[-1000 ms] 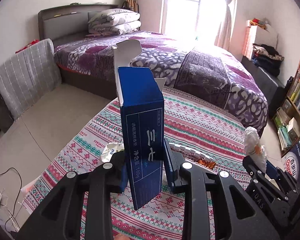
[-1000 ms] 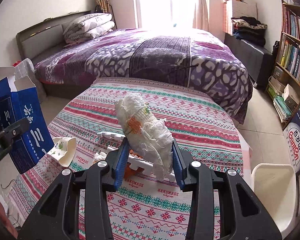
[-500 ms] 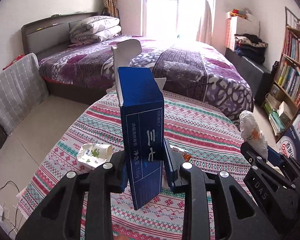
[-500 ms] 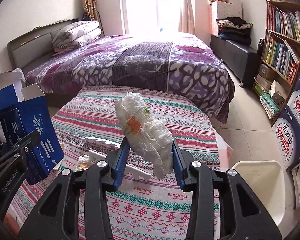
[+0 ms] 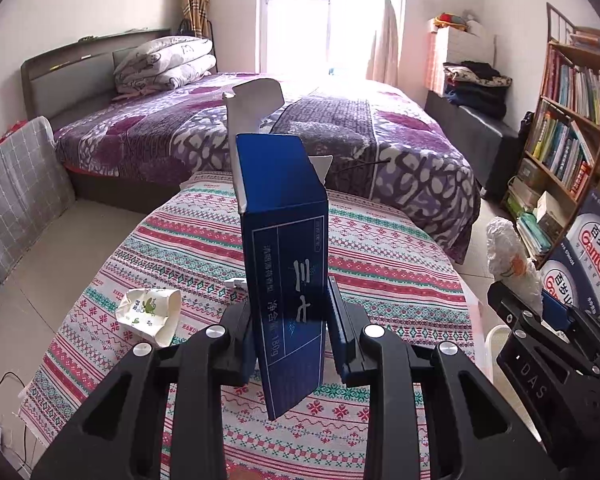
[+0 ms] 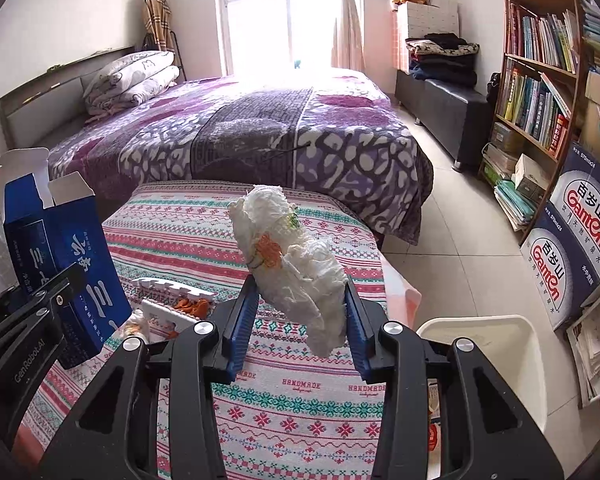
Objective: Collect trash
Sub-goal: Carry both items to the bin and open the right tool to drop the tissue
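Note:
My left gripper (image 5: 290, 320) is shut on an open blue carton (image 5: 284, 264), held upright above the patterned tablecloth (image 5: 380, 256); the carton also shows in the right wrist view (image 6: 66, 256). My right gripper (image 6: 300, 312) is shut on a crumpled white paper wad (image 6: 296, 268), which also shows at the right of the left wrist view (image 5: 508, 260). A crushed paper cup (image 5: 150, 310) lies on the cloth at the left. White foam pieces (image 6: 172, 292) and orange scraps (image 6: 190, 306) lie on the cloth. A white bin (image 6: 500, 344) stands on the floor right of the table.
A purple-covered bed (image 6: 260, 128) lies beyond the table. A bookshelf (image 6: 540, 80) and stacked water cartons (image 6: 572, 248) stand along the right wall. A grey padded chair (image 5: 16, 184) is at the left. Tiled floor (image 6: 452, 216) runs between bed and shelf.
Both grippers have swung to the right with their loads, so the bookshelf, cartons and white bin come further into view. Both grips are unchanged.

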`<state>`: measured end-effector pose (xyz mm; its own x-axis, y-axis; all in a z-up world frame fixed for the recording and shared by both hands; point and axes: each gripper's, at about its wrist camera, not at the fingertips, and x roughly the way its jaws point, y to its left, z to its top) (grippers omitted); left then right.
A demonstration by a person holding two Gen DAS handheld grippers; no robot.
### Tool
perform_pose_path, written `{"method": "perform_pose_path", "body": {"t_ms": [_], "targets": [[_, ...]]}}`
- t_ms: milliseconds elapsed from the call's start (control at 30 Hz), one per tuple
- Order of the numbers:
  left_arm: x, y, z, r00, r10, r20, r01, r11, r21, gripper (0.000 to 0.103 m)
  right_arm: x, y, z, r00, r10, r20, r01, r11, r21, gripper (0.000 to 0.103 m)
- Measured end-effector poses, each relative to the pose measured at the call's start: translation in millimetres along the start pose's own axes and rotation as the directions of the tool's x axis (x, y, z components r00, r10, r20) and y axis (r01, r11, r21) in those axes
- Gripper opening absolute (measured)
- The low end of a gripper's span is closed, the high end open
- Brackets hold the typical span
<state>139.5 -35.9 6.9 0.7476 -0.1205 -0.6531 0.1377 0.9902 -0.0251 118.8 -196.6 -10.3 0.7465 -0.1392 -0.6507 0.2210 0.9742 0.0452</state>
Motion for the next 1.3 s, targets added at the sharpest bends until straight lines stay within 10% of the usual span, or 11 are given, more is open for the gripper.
{"method": "perform_pose_path", "body": {"t_ms": [967,1300], "targets": [[4,-99,-23,0.988,-0.145,-0.047,0.150,0.980,0.130,0.030,-2,-142,-28,0.955,-0.238,-0.175,0.273,0.939,0.209,0.042],[4,-139,-38,0.976,-0.202,-0.079,0.214,0.956,0.201,0.030,-16,-188,-38,0.928,-0.320,-0.193,0.365,0.885,0.289,0.076]]}}
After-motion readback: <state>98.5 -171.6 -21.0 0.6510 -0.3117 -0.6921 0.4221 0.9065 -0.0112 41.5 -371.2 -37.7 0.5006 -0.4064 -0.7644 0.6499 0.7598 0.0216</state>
